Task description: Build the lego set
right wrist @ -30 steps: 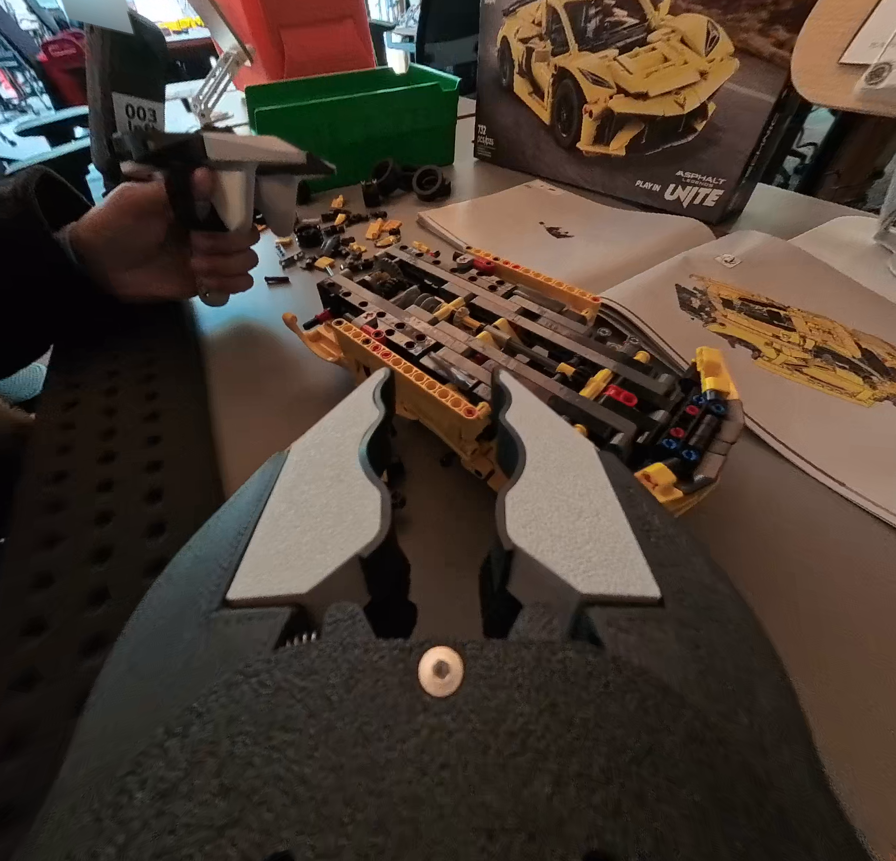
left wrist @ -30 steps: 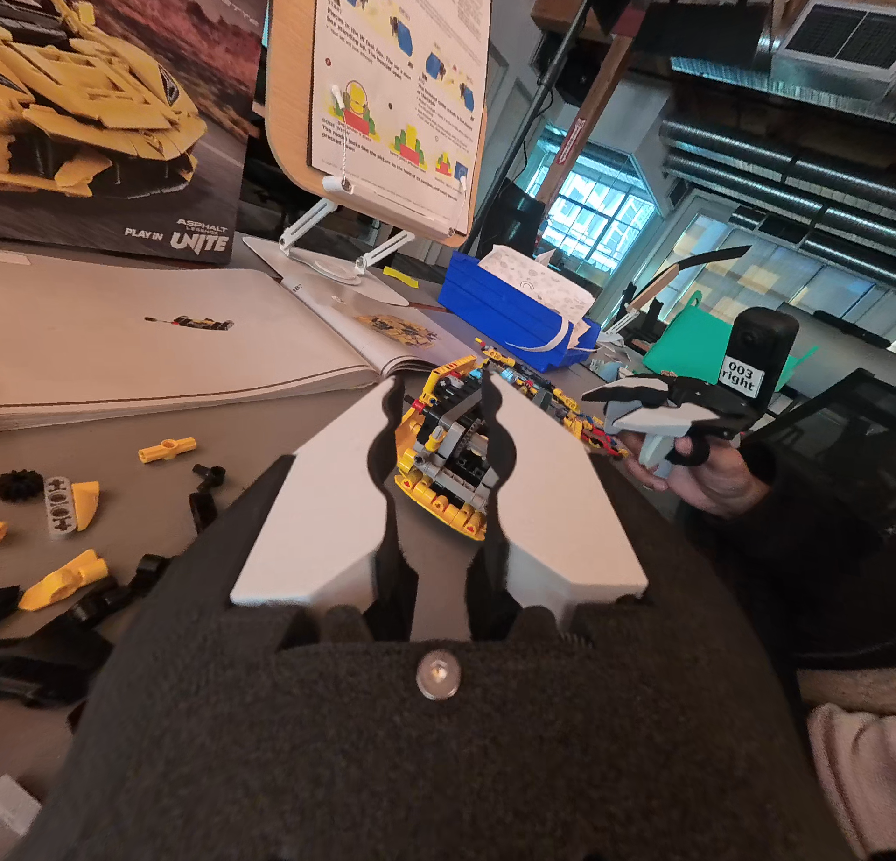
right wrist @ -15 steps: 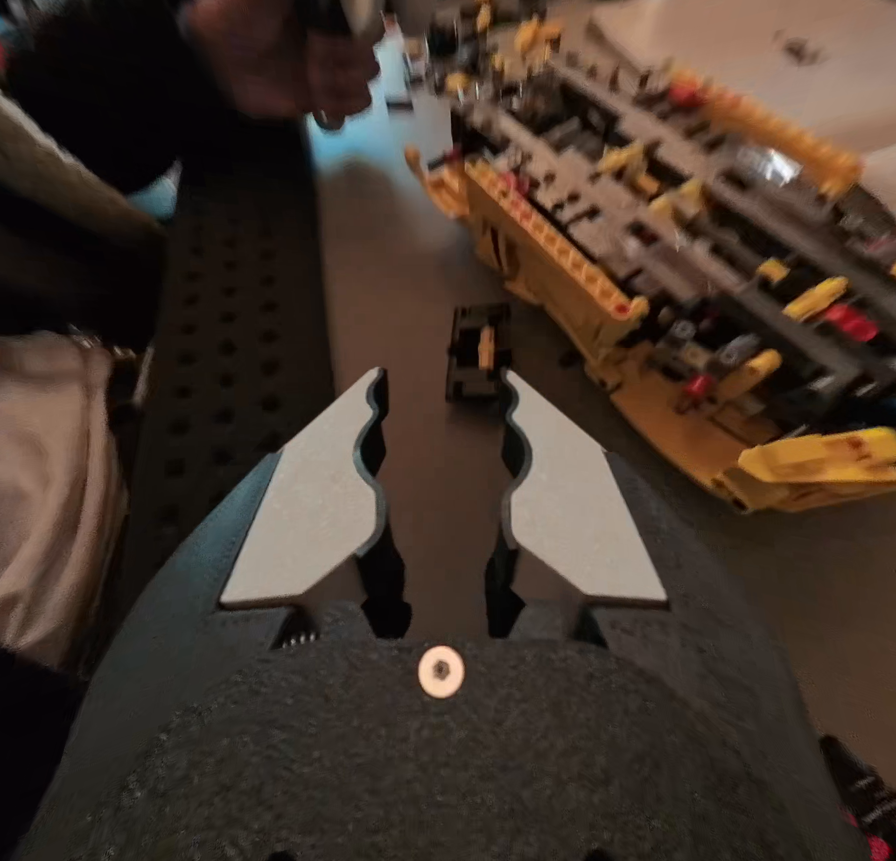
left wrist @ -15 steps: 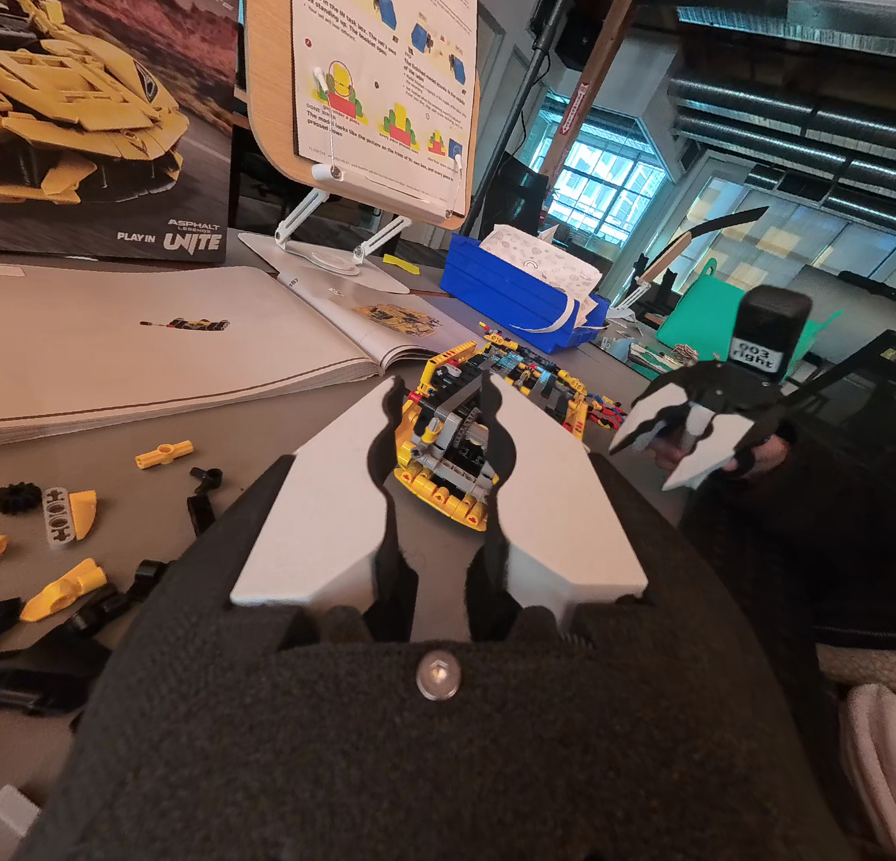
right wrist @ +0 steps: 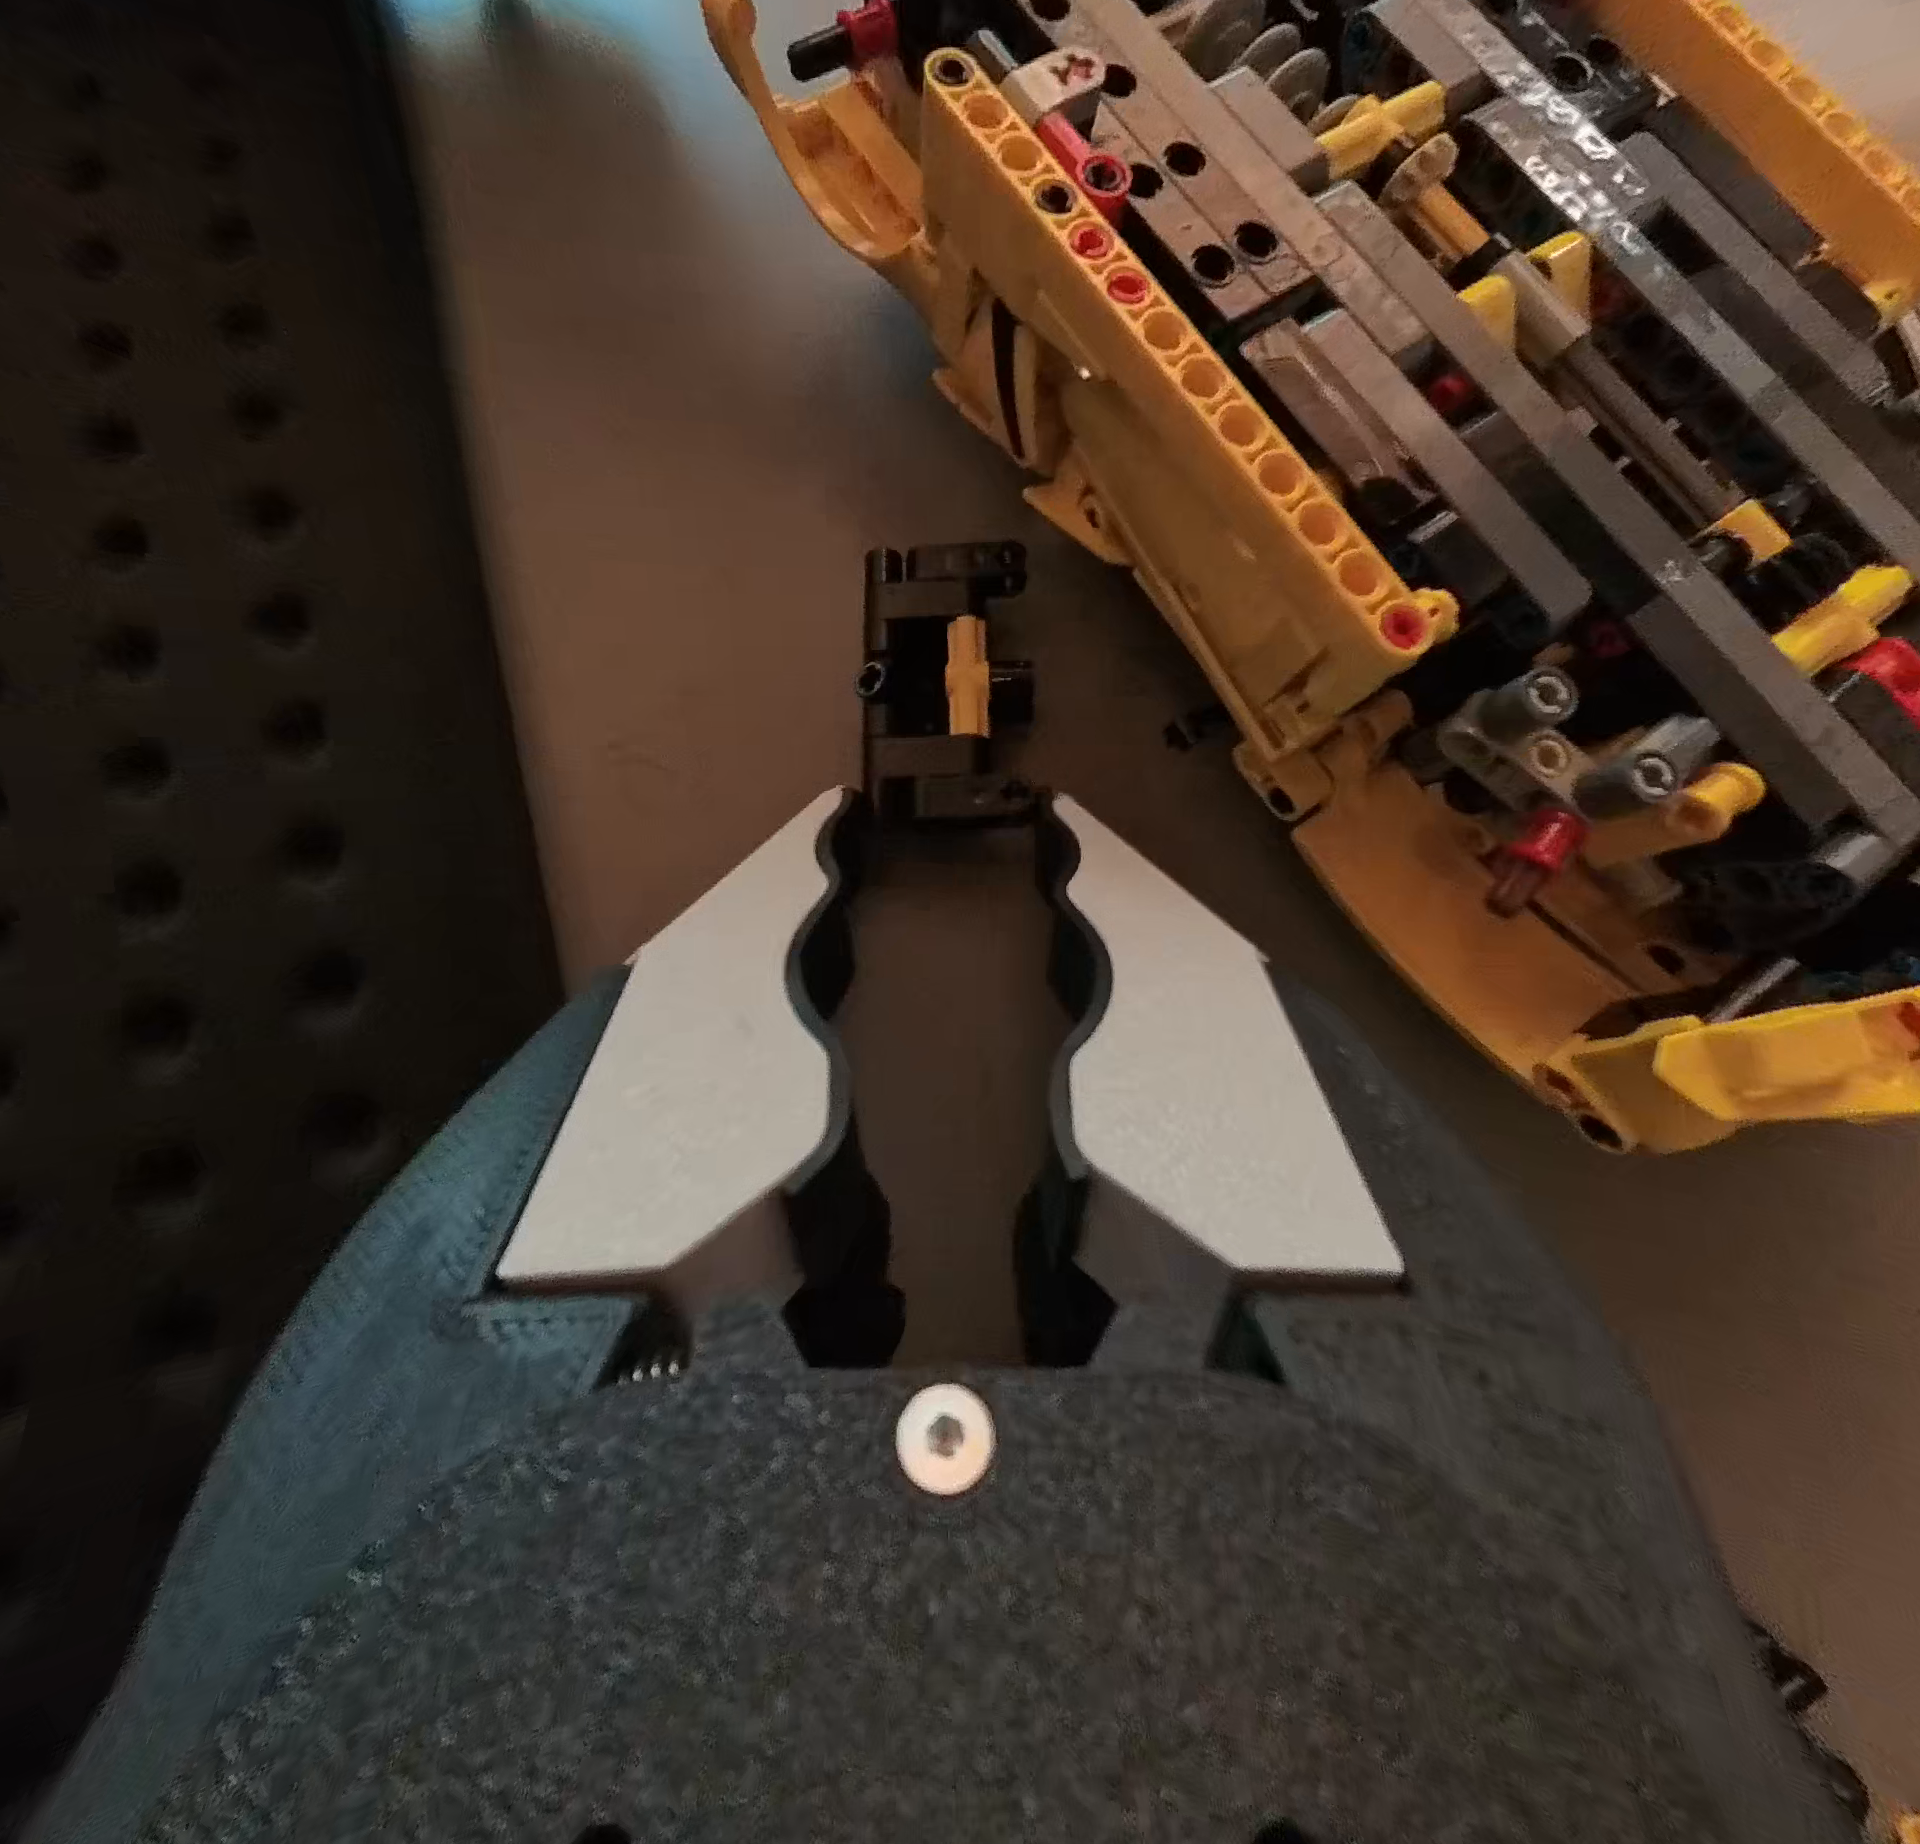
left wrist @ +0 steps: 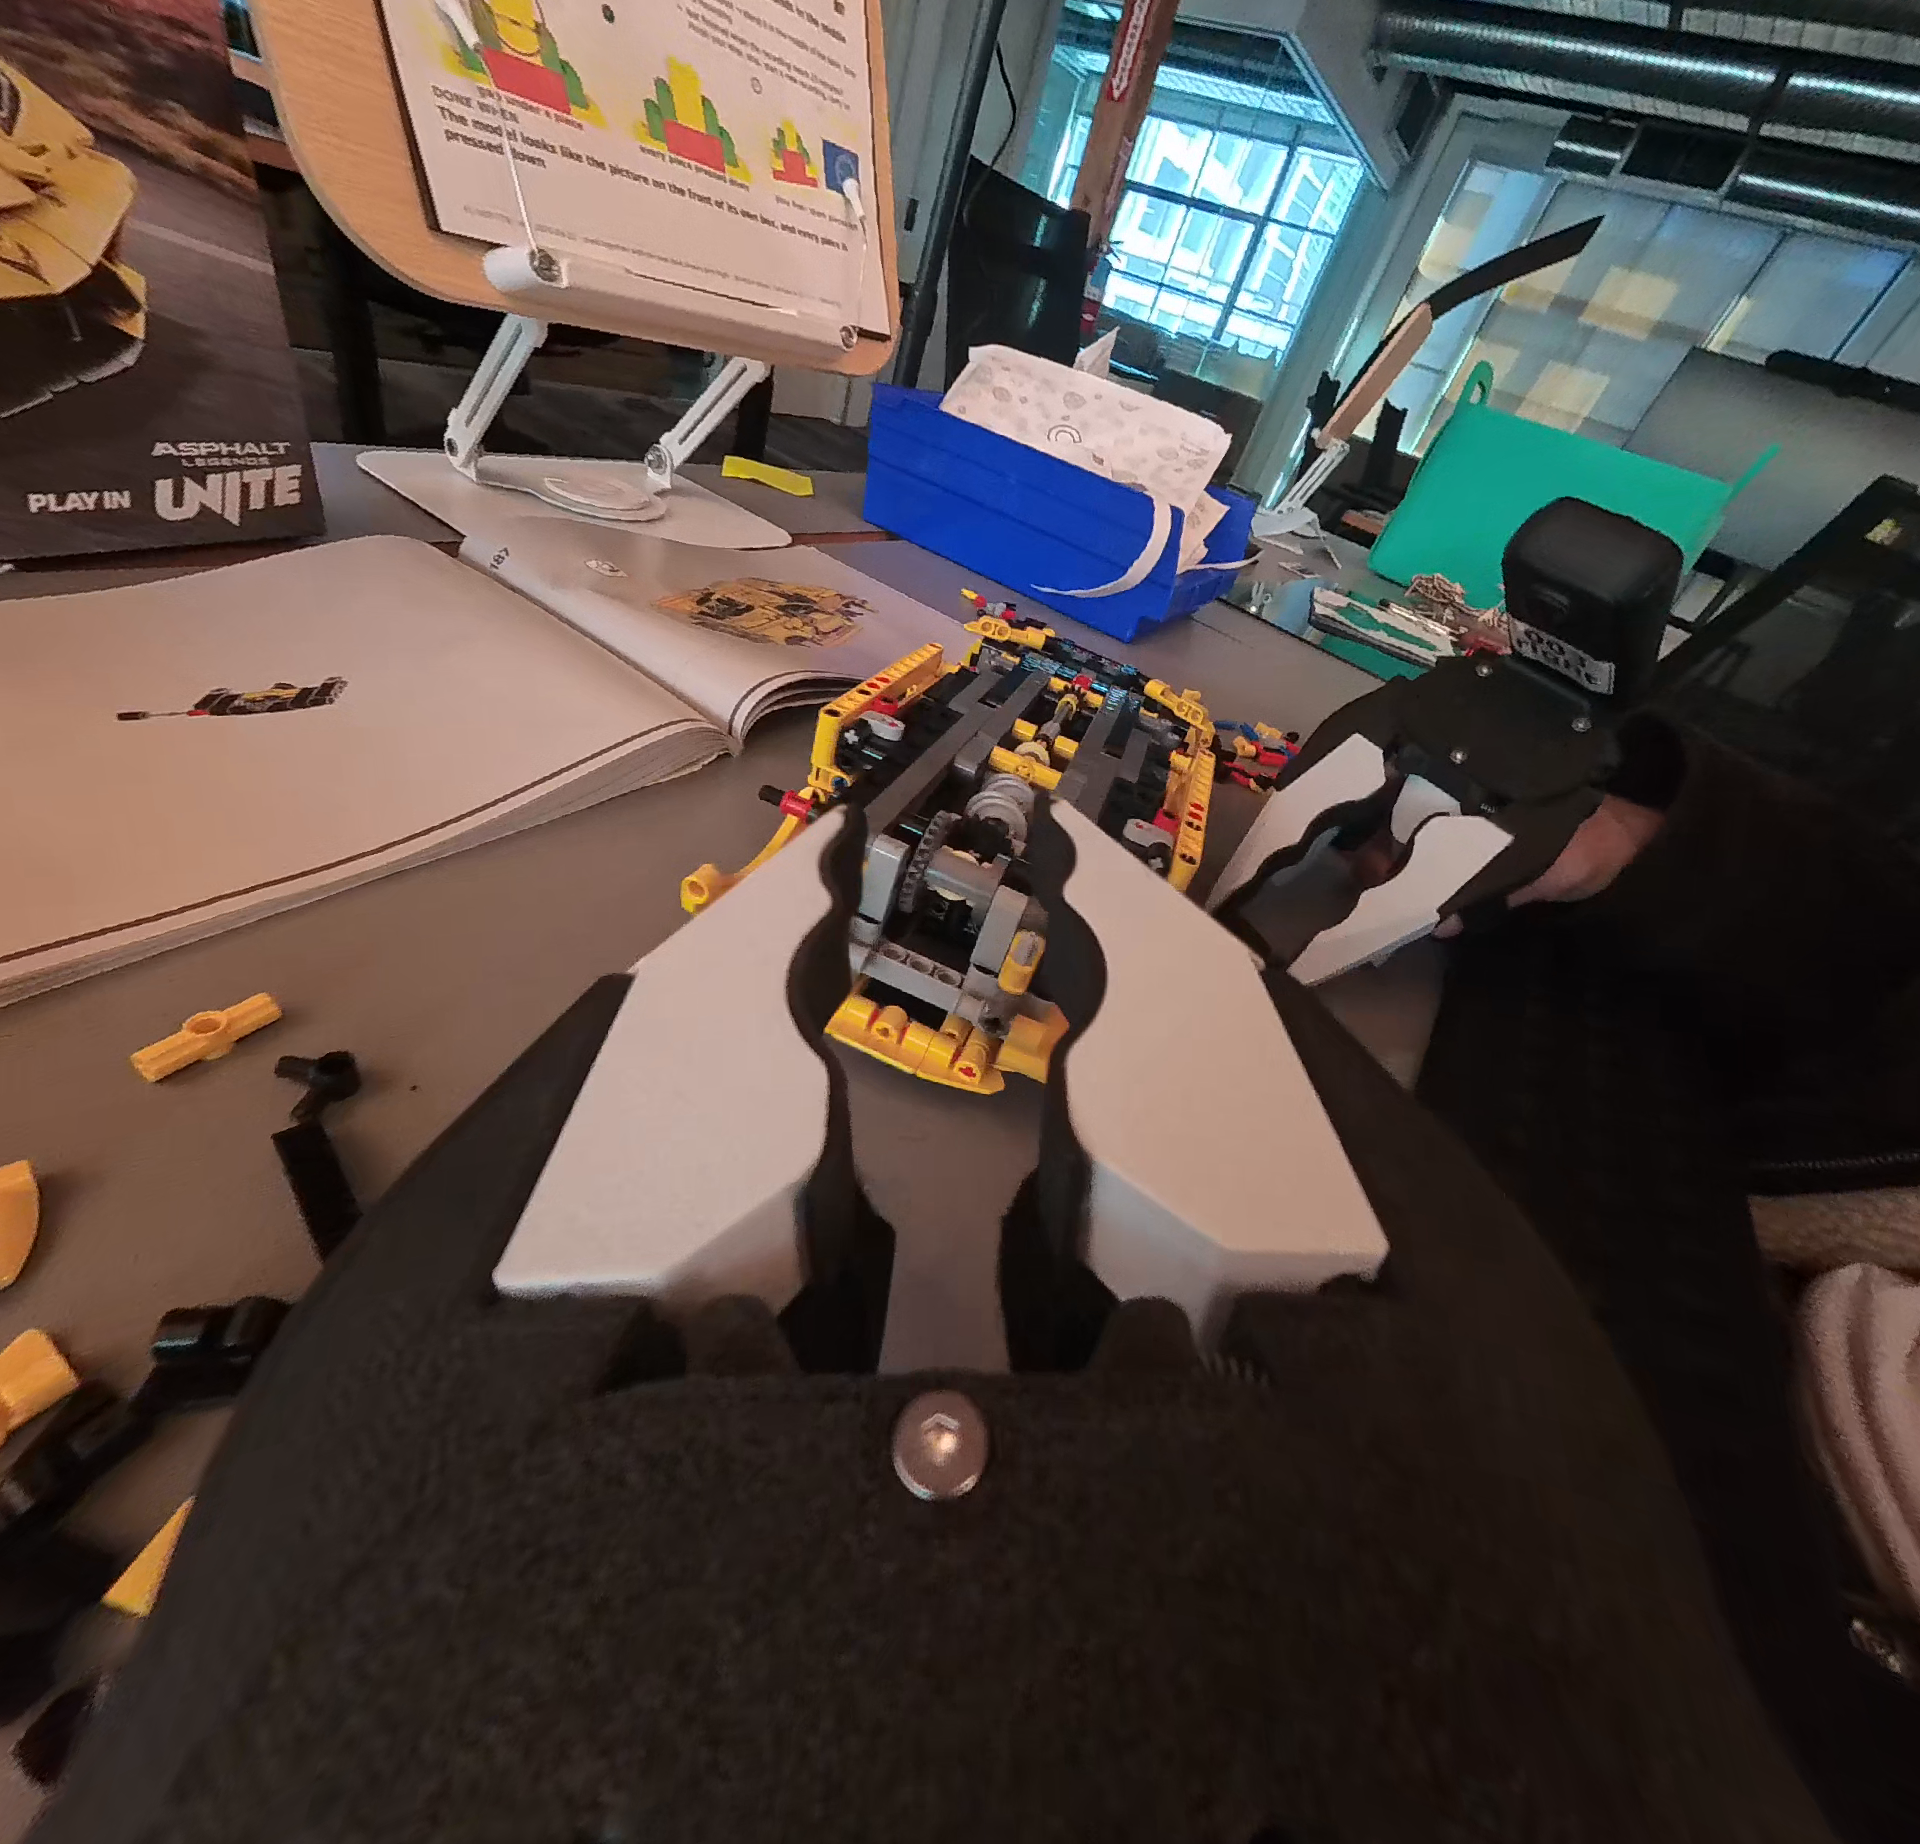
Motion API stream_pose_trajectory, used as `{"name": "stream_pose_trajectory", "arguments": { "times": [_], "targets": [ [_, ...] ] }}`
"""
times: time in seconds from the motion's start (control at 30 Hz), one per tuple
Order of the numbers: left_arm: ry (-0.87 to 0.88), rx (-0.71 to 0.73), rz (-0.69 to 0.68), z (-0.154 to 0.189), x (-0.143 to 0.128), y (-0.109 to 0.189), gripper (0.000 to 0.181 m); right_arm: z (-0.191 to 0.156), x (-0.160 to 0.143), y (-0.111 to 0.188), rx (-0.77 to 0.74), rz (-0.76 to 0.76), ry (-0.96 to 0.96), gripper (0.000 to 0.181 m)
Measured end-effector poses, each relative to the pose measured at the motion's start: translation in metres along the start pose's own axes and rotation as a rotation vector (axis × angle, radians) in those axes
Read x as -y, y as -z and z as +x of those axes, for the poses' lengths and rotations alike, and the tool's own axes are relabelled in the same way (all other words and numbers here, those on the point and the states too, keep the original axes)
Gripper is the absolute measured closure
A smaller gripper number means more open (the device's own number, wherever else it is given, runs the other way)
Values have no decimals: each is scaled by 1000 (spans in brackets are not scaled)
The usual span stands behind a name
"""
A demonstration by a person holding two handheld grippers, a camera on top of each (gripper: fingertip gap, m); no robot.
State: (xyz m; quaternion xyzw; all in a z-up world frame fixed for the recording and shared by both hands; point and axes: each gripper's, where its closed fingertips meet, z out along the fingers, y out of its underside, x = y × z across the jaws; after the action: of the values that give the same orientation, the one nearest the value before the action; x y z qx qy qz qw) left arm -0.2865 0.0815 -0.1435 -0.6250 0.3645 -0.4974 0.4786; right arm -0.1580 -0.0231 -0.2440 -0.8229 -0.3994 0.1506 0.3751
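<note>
Right hand-held gripper (right wrist: 943,818) pointing down at worktop (right wrist: 665,547), jaws apart, tips just reaching near end of small black subassembly with yellow pin (right wrist: 948,688); contact unclear. Subassembly lying just beside yellow Technic car chassis (right wrist: 1403,444). Left hand-held gripper (left wrist: 940,828) hovering over chassis end, jaws apart, gripping nothing. Open instruction booklet (left wrist: 343,714) lying left of chassis; loose yellow connector (left wrist: 206,1036) nearby.
</note>
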Motion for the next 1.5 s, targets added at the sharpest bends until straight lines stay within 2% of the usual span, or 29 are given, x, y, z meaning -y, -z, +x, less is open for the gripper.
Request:
{"name": "stream_pose_trajectory", "arguments": {
  "times": [0.1,0.17,0.3,0.4,0.53,0.73,0.93,1.03,1.13,1.2,1.3,1.4,1.5],
  "targets": [
    [-35,-31,-1,9,1,-1,150,-3,5,4,51,33,-34,150],
    [-67,-72,4,23,4,-1,149,-13,13,10,182,79,-131,150],
    [-195,-169,-215,72,-15,-8,149,-23,38,28,456,167,-383,150],
    [-343,-190,-376,105,-33,-19,142,-23,47,33,503,184,-402,150],
    [-503,-131,-449,132,-49,-38,142,-20,60,35,478,226,-422,151],
    [-604,37,-414,139,-54,-56,143,-14,70,40,414,276,-498,151],
    [-529,48,-413,137,-55,-60,143,-20,78,43,434,282,-528,150],
    [-525,46,-418,137,-58,-61,149,-27,83,43,442,273,-519,150],
    [-582,78,-418,132,-57,-60,166,-28,83,42,434,269,-512,150],
    [-601,96,-418,129,-55,-59,167,-26,84,41,429,277,-524,150],
    [-582,136,-380,122,-46,-56,173,-23,94,45,418,364,-486,153],
    [-466,115,-293,115,-31,-50,173,-8,108,60,340,523,-412,134],
    [-288,11,-153,119,-14,-44,173,-7,110,67,302,566,-331,134]
  ]
}}
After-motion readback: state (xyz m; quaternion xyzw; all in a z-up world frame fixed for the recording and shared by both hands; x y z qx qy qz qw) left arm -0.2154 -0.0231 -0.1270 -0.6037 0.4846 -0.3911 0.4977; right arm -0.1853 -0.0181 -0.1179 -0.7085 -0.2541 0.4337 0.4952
